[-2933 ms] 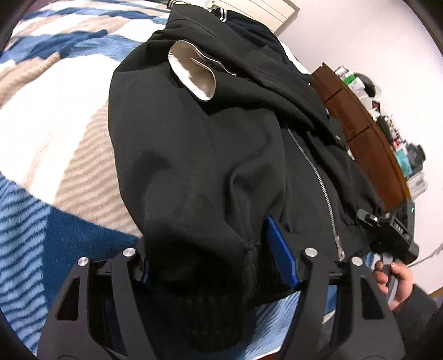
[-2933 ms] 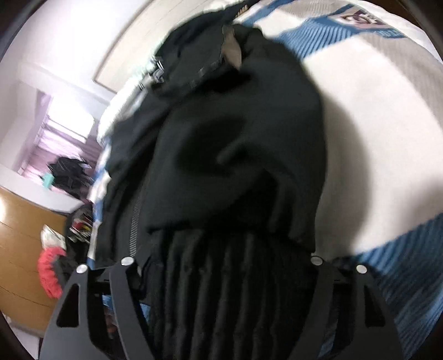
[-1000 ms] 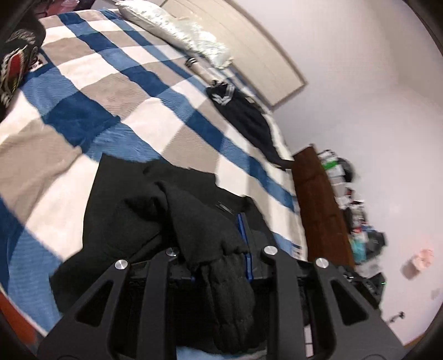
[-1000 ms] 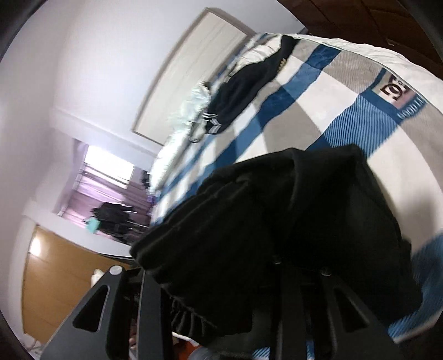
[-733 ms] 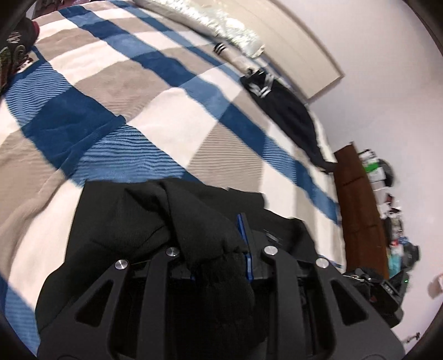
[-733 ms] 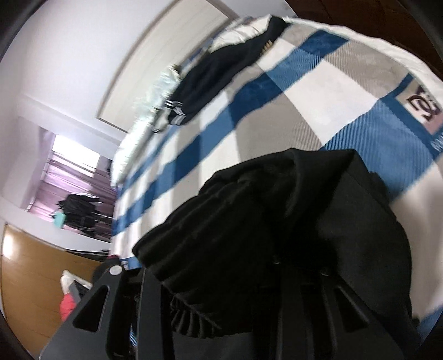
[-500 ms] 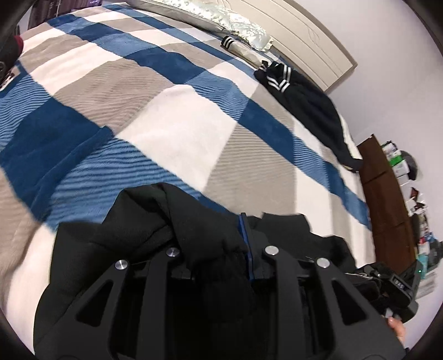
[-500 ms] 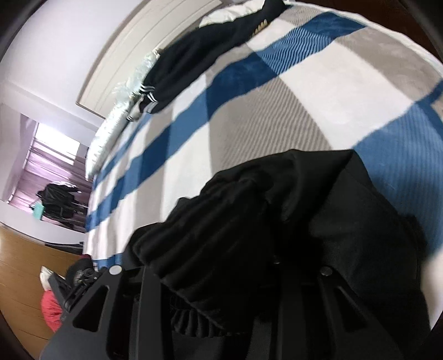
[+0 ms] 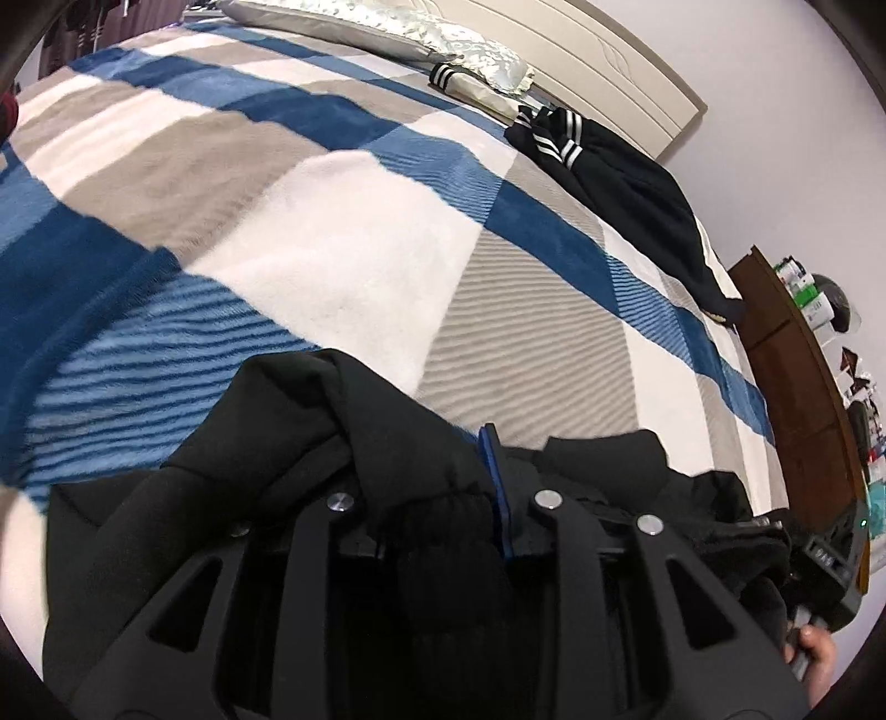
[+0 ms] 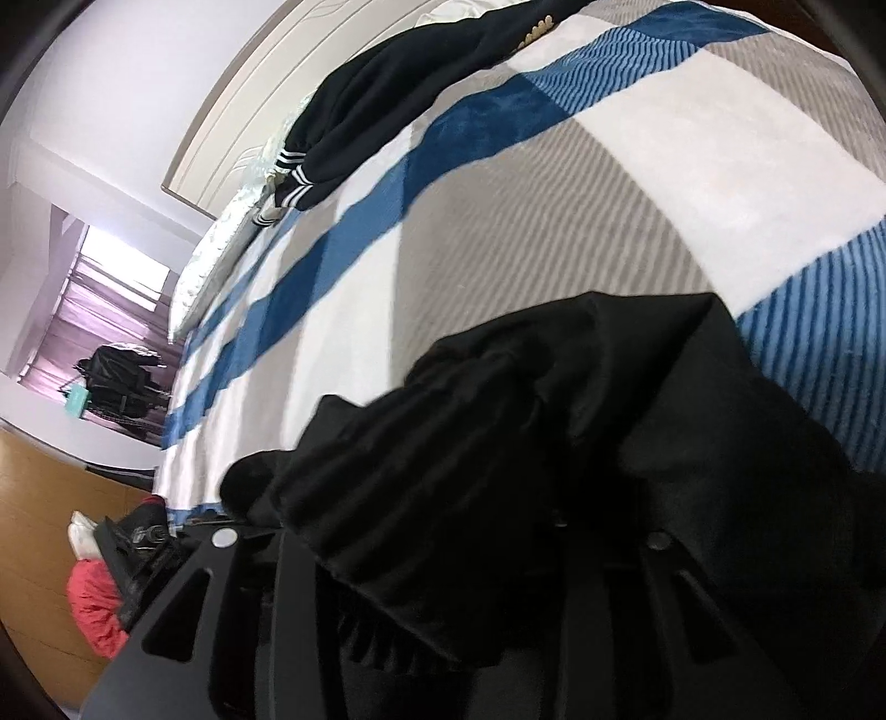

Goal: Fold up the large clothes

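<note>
A black jacket (image 9: 310, 432) lies bunched on the checked blanket (image 9: 360, 249) at the near edge of the bed, its ribbed hem folded over the rest. My left gripper (image 9: 426, 476) holds the hem. Its blue pad (image 9: 495, 487) presses the cloth while the jaws are opening slightly. In the right wrist view the jacket (image 10: 637, 376) is heaped between the fingers of my right gripper (image 10: 437, 498). Those jaws are opening, their pads hidden under cloth. The right gripper (image 9: 825, 559) and a hand (image 9: 819, 659) also show in the left wrist view.
A second dark garment with white-striped cuffs (image 9: 626, 177) lies at the far right of the bed, near a pillow (image 9: 360, 22) and the headboard (image 9: 581, 55). A brown dresser (image 9: 792, 360) with clutter stands to the right. Wooden floor (image 10: 33, 526) and a red item (image 10: 94, 603) lie left.
Both grippers carried the jacket's hem forward and down over the garment, which went from stretched out to bunched. In the last half second they barely moved.
</note>
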`<state>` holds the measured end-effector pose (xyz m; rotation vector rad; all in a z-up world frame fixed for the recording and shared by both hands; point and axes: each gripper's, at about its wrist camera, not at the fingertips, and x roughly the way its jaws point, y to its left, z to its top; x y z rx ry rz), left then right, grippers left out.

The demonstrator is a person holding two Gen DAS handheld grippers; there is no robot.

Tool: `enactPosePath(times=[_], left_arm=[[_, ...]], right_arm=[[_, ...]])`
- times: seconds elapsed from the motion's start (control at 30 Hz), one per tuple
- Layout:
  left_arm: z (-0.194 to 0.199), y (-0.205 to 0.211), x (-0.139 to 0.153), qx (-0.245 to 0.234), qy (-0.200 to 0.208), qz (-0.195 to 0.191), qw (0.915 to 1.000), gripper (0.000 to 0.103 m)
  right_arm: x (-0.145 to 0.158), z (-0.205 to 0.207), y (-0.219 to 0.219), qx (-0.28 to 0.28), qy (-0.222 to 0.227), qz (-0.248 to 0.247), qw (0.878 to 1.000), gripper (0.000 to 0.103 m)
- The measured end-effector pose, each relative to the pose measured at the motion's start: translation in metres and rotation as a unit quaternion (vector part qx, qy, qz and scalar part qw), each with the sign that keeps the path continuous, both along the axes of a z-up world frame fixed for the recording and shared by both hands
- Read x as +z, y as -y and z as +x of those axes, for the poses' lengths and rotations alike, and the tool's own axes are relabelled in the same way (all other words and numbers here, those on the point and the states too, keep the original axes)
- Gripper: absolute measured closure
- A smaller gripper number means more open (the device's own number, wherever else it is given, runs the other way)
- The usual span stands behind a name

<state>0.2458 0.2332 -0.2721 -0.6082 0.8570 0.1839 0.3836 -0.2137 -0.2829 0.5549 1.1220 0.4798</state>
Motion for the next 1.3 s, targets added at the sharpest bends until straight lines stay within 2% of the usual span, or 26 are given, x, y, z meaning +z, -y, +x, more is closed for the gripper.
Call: enactPosePath(times=[0.03,0.07,0.13,0.17,0.23,0.4,0.47,0.6,0.63,0.67,0.7,0.73,0.77,0.8,0.83,0.9,0.97,1.13,1.3], left_arm=[[-0.003,0.000,0.005,-0.003,-0.003,-0.003,1.0000,0.070],[-0.006,-0.001,0.009,-0.009,-0.005,-0.011,0.9999,0.060],[-0.013,-0.002,0.016,-0.024,-0.005,-0.027,0.9993,0.041],[-0.015,0.000,0.021,-0.028,-0.007,-0.023,0.9993,0.036],[-0.026,0.004,0.035,-0.037,-0.009,0.001,0.9993,0.031],[-0.044,0.012,0.056,-0.064,-0.006,0.013,0.9978,0.028],[-0.048,0.022,0.063,-0.080,-0.014,0.033,0.9962,0.028],[-0.049,0.042,0.074,-0.109,-0.002,0.063,0.9920,0.028],[-0.046,0.048,0.076,-0.117,0.004,0.074,0.9903,0.028],[-0.042,0.053,0.078,-0.124,0.010,0.089,0.9882,0.028],[-0.036,0.059,0.078,-0.128,0.013,0.107,0.9859,0.028],[-0.032,0.061,0.077,-0.131,0.013,0.114,0.9846,0.033],[-0.025,0.064,0.075,-0.140,0.010,0.116,0.9834,0.050],[-0.018,0.067,0.070,-0.150,0.000,0.114,0.9822,0.059],[-0.009,0.069,0.064,-0.155,-0.016,0.118,0.9807,0.074],[0.004,0.070,0.051,-0.162,-0.033,0.113,0.9798,0.082],[0.012,0.069,0.040,-0.163,-0.046,0.108,0.9796,0.100],[0.027,0.058,0.017,-0.162,-0.042,0.104,0.9803,0.101],[0.046,0.051,-0.001,-0.159,-0.049,0.100,0.9809,0.100]], right_arm=[[0.009,-0.005,0.002,0.005,0.000,0.010,1.000,0.043],[0.017,-0.009,0.003,0.008,0.002,0.015,1.000,0.036],[0.033,-0.020,0.006,0.017,0.002,0.015,1.000,0.034],[0.042,-0.026,0.008,0.022,0.007,0.014,1.000,0.033],[0.060,-0.037,0.009,0.039,0.025,0.017,0.999,0.032],[0.098,-0.063,0.007,0.080,0.065,-0.001,0.995,0.031],[0.107,-0.067,0.003,0.091,0.077,-0.007,0.993,0.031],[0.117,-0.062,-0.008,0.102,0.107,-0.030,0.989,0.032],[0.115,-0.059,-0.010,0.103,0.113,-0.039,0.987,0.035],[0.114,-0.056,-0.011,0.105,0.118,-0.050,0.986,0.050],[0.110,-0.048,-0.017,0.112,0.116,-0.074,0.984,0.071],[0.104,-0.042,-0.021,0.115,0.108,-0.087,0.984,0.077],[0.097,-0.034,-0.025,0.119,0.096,-0.101,0.983,0.086],[0.091,-0.029,-0.027,0.122,0.090,-0.110,0.982,0.090],[0.083,-0.021,-0.032,0.126,0.084,-0.126,0.980,0.092],[0.072,-0.012,-0.038,0.131,0.079,-0.146,0.977,0.095],[0.058,0.000,-0.042,0.130,0.070,-0.163,0.976,0.096],[0.027,0.027,-0.050,0.123,0.052,-0.182,0.974,0.098],[-0.008,0.056,-0.060,0.123,0.009,-0.199,0.972,0.098]])
